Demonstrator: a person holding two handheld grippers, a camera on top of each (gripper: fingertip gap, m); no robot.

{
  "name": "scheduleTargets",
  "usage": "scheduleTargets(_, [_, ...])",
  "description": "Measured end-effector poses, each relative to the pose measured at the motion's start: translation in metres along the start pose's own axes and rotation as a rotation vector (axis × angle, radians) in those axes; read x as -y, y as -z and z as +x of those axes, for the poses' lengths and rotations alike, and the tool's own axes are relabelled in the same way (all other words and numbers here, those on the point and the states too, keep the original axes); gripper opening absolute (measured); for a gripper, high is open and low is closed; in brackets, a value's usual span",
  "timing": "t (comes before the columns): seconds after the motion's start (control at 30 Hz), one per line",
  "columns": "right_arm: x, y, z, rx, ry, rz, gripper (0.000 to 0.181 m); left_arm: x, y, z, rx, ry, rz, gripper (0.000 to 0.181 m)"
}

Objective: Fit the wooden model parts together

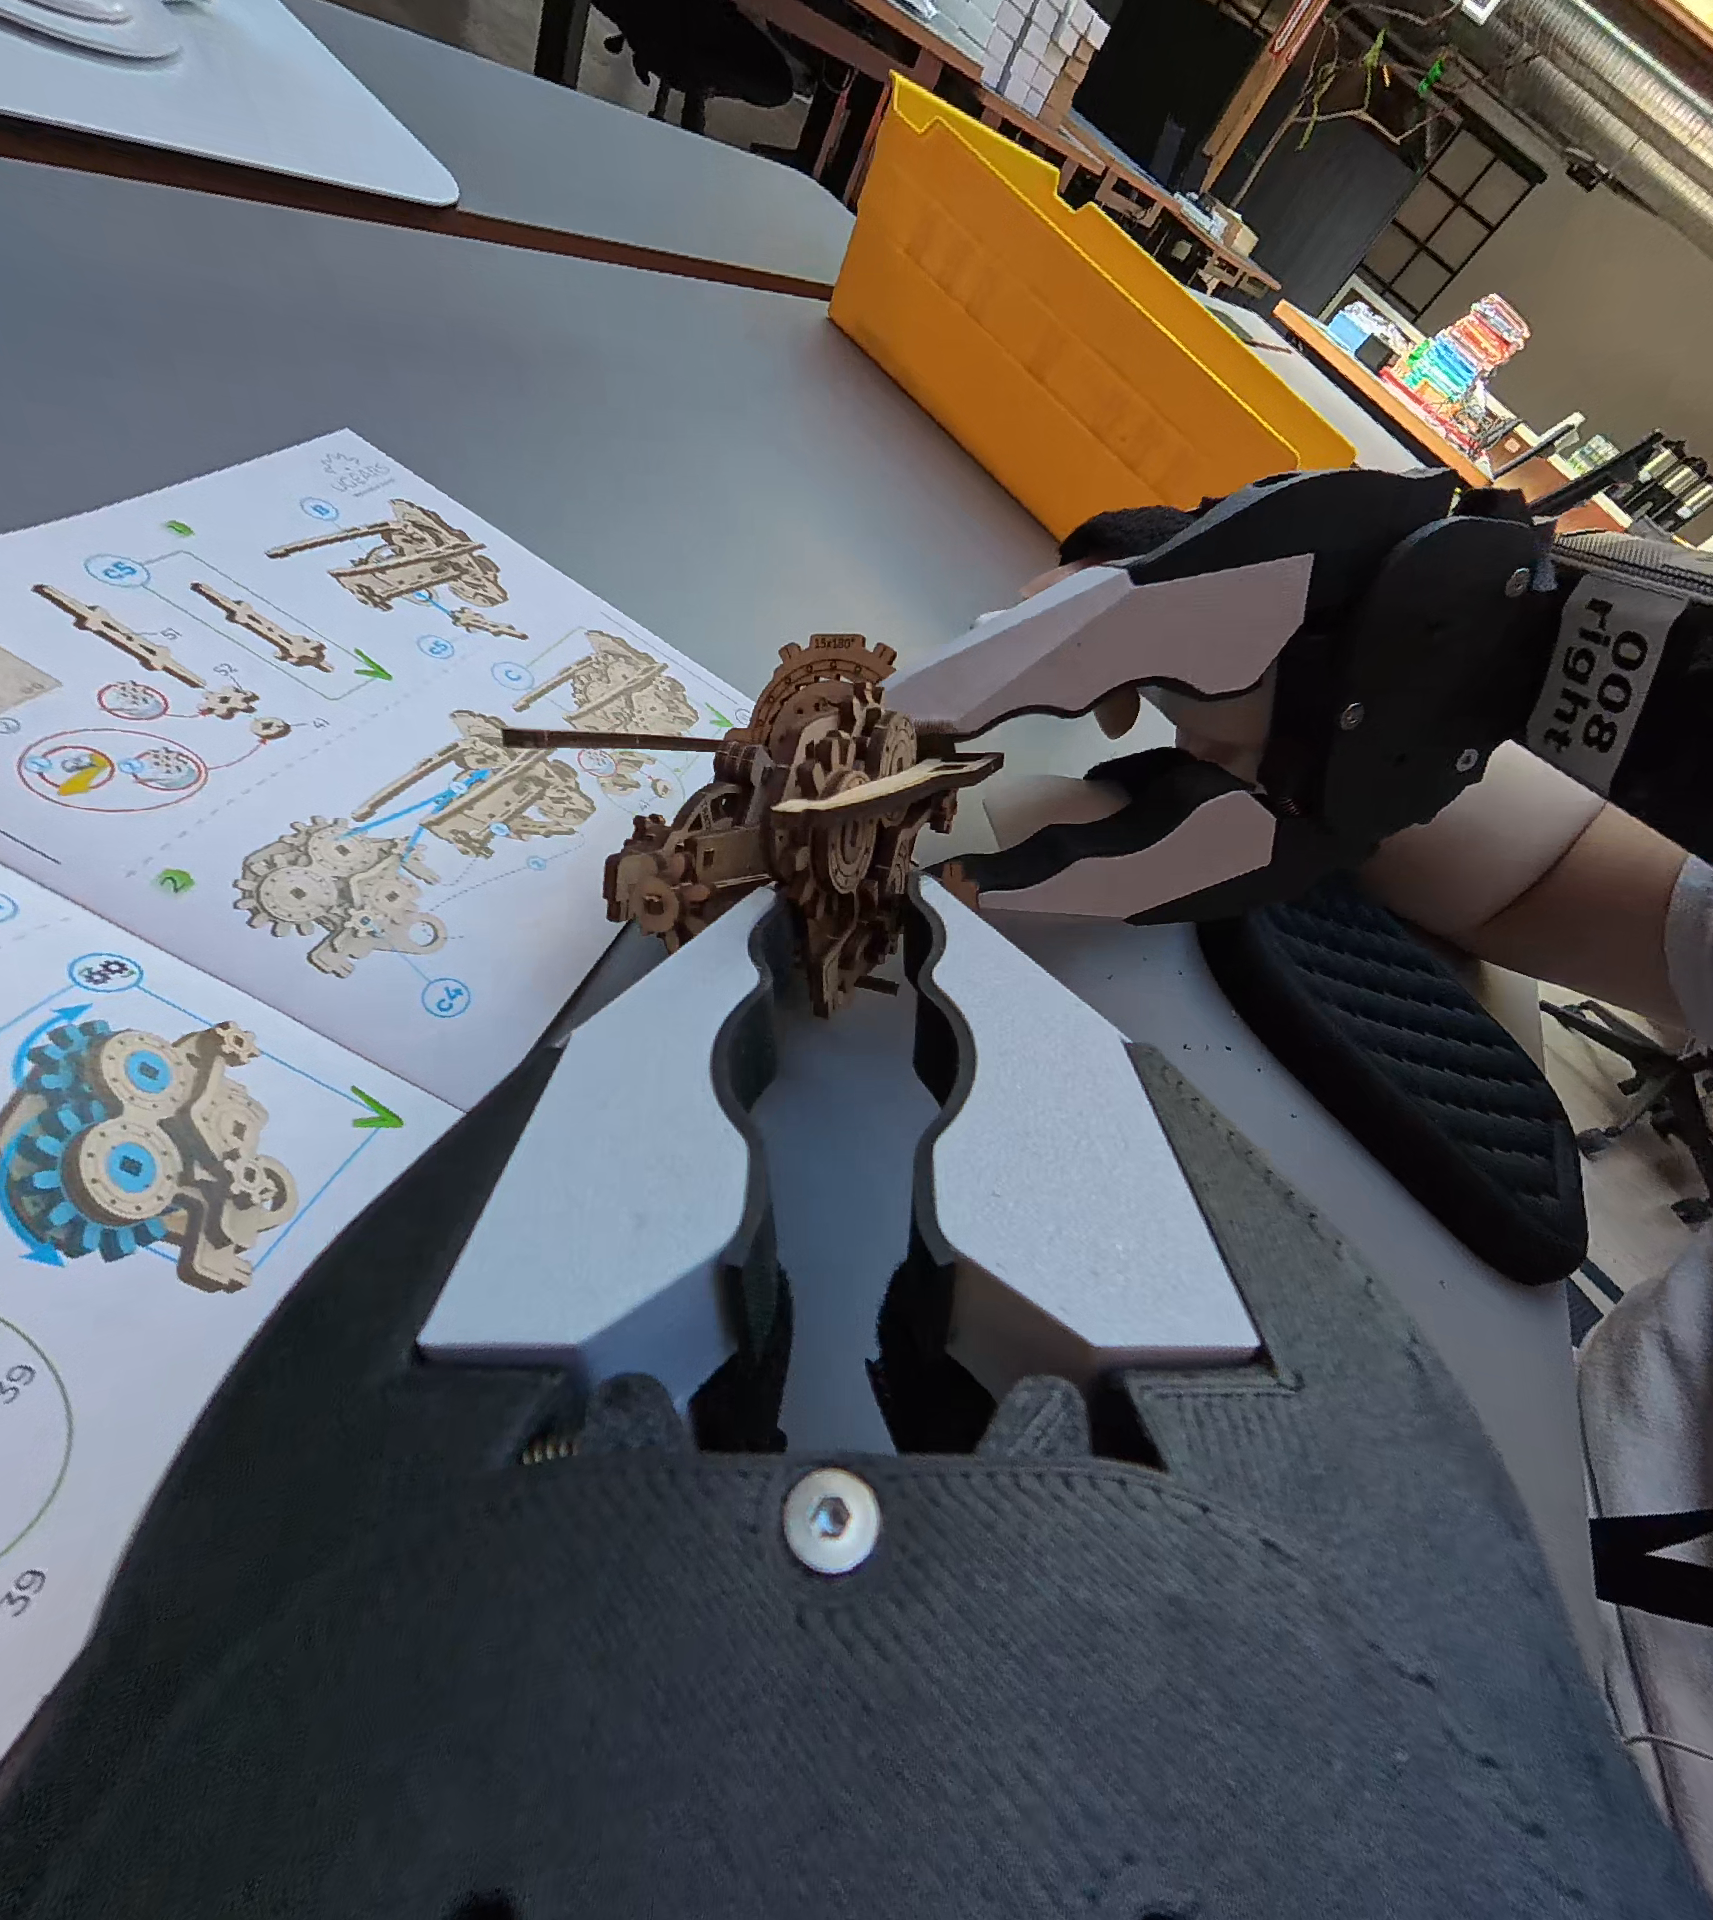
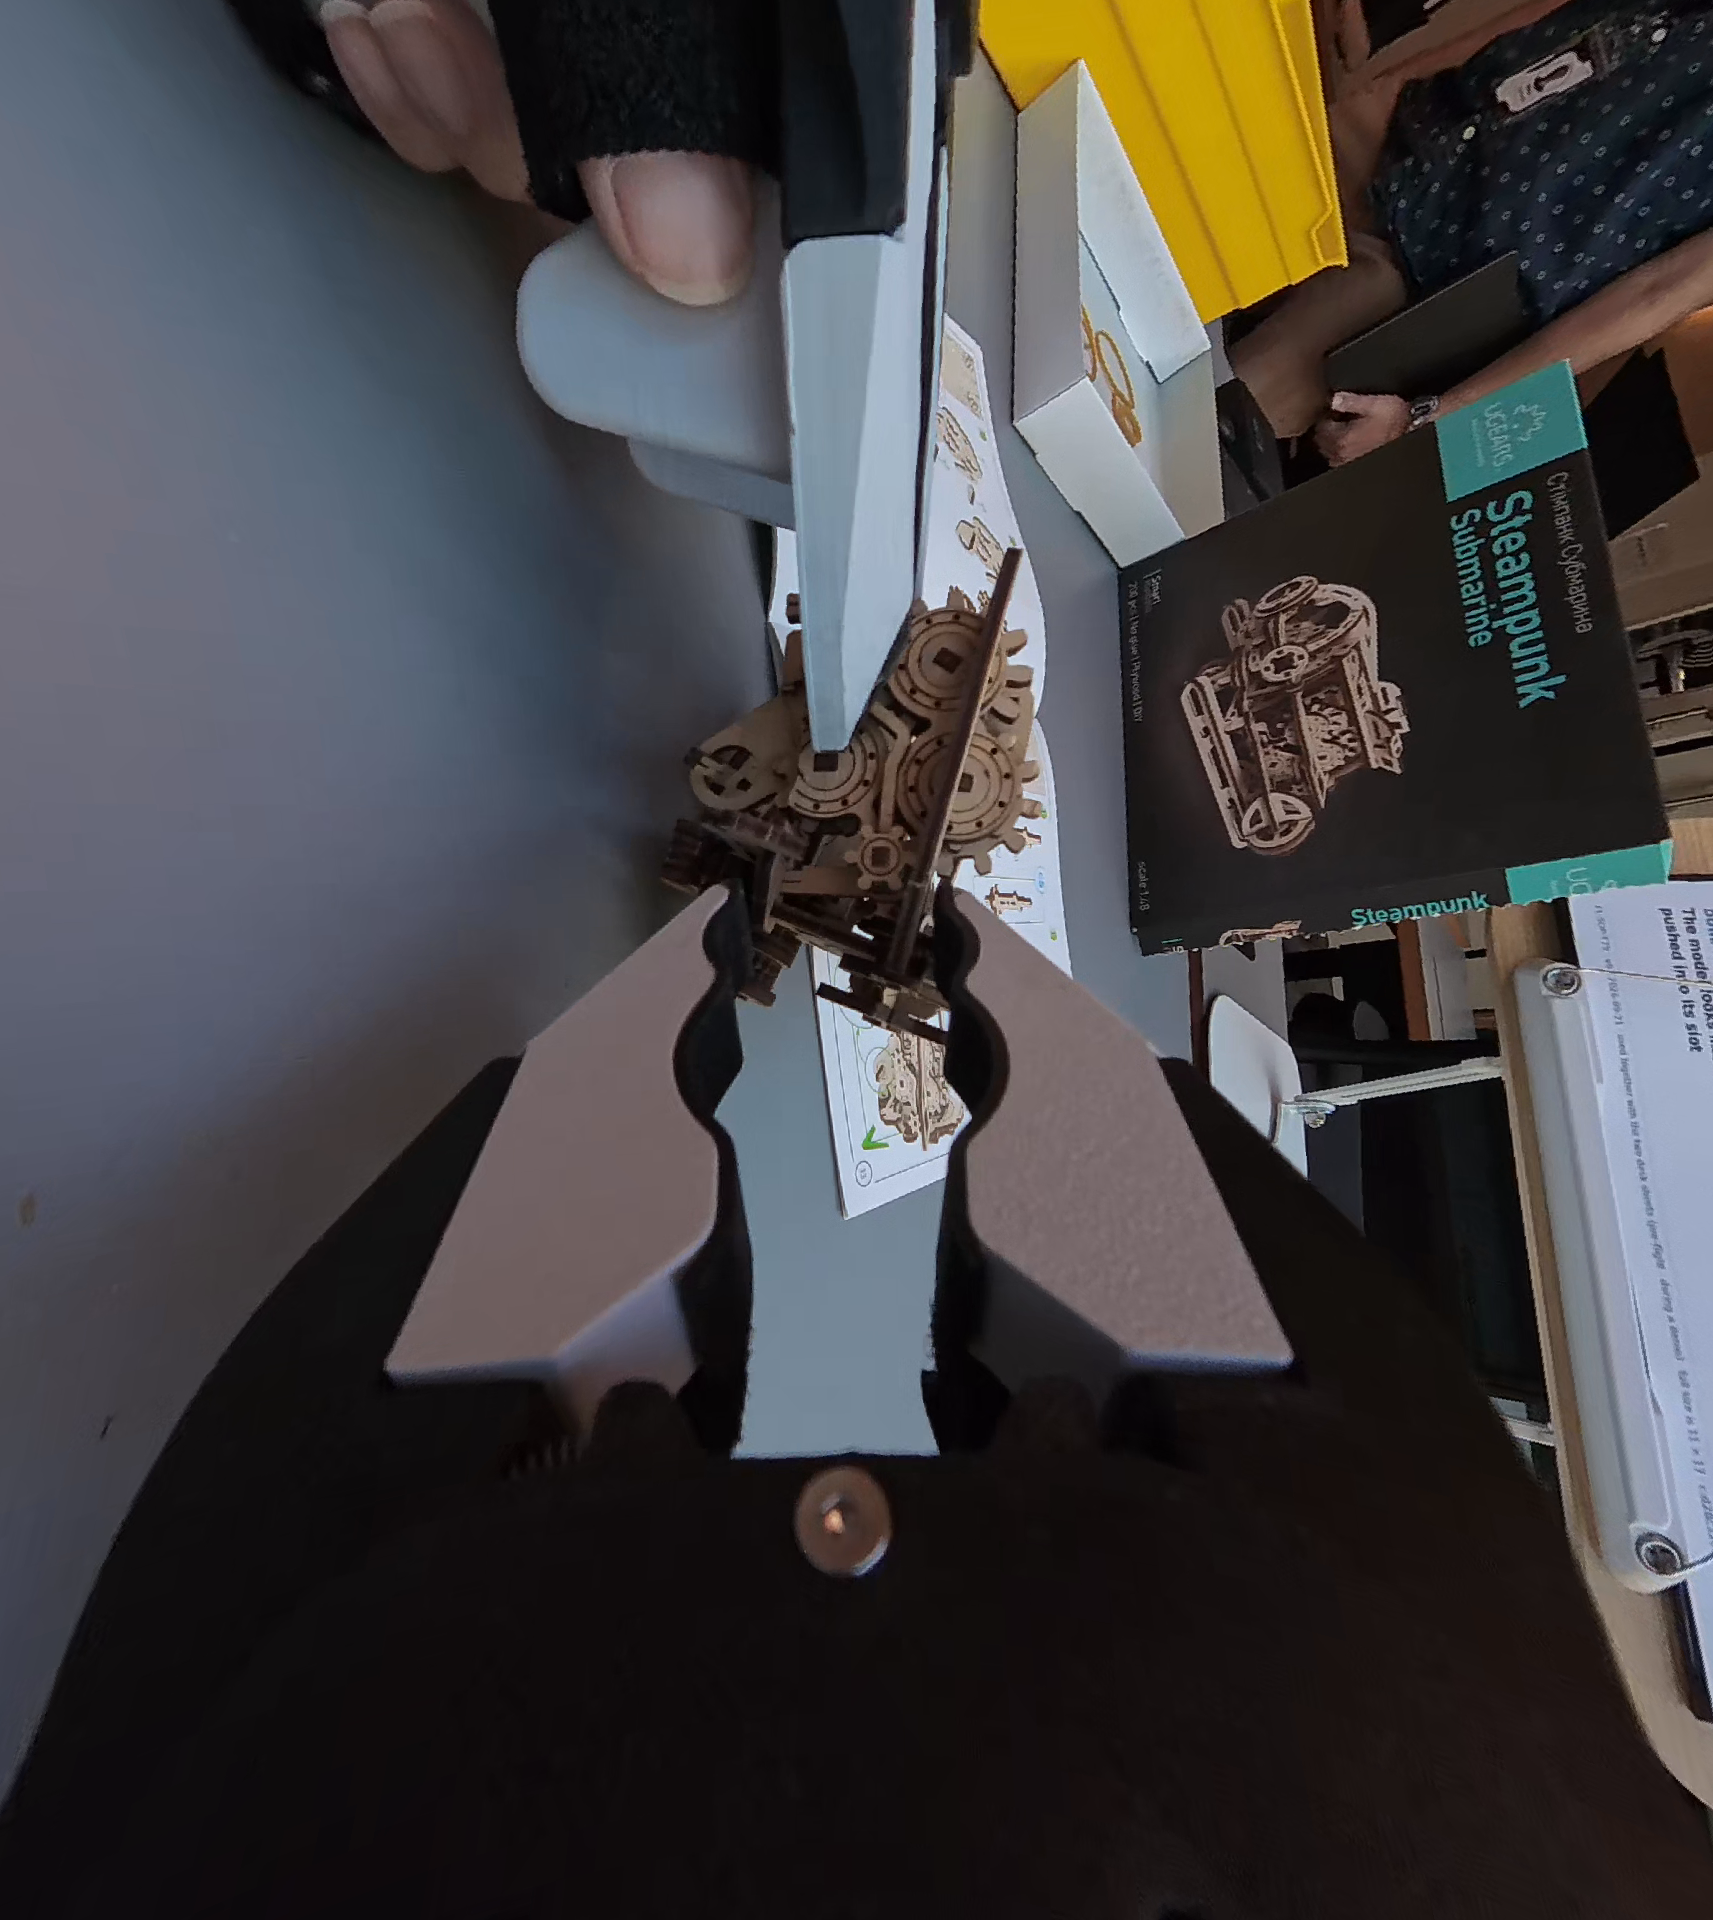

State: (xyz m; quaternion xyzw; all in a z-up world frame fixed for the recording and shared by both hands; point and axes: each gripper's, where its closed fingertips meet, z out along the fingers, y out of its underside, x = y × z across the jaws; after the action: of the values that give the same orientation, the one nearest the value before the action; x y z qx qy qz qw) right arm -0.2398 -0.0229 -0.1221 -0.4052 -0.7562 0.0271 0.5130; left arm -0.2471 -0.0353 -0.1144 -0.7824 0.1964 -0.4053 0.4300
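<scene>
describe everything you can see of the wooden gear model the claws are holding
The wooden gear model is a small, part-built cluster of pale laser-cut plywood: round toothed gears, discs with square centre holes, a notched dial on top and thin flat strips jutting sideways. It is held above the grey table and the open instruction sheet. The left claw grips its lower part; the right claw closes on it from the other side.
</scene>
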Motion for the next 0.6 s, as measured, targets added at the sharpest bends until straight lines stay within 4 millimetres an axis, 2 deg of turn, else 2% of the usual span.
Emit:
scheduleTargets(0.17, [-0.0003, -0.0006, 0.0023, -0.002, 0.027, -0.023, 0.042, -0.0012, -0.0003, 0.0004, 0.004, -0.011, -0.010, 0.019])
scheduleTargets(0.23, [-0.0002, -0.0008, -0.0011, 0.012, 0.058, -0.027, 0.034, -0.0012, -0.0004, 0.0004, 0.008, -0.016, -0.009, 0.018])
scheduleTargets(0.37, [-0.0008, -0.0012, -0.0022, 0.001, 0.123, -0.049, 0.032, -0.0023, -0.0005, 0.0000, 0.011, -0.010, -0.015, 0.018])
scheduleTargets(0.6, [0.0011, -0.0005, -0.0009, 0.036, -0.007, 0.002, 0.033, -0.0002, 0.0007, 0.0007, -0.003, 0.014, 0.002, 0.019])
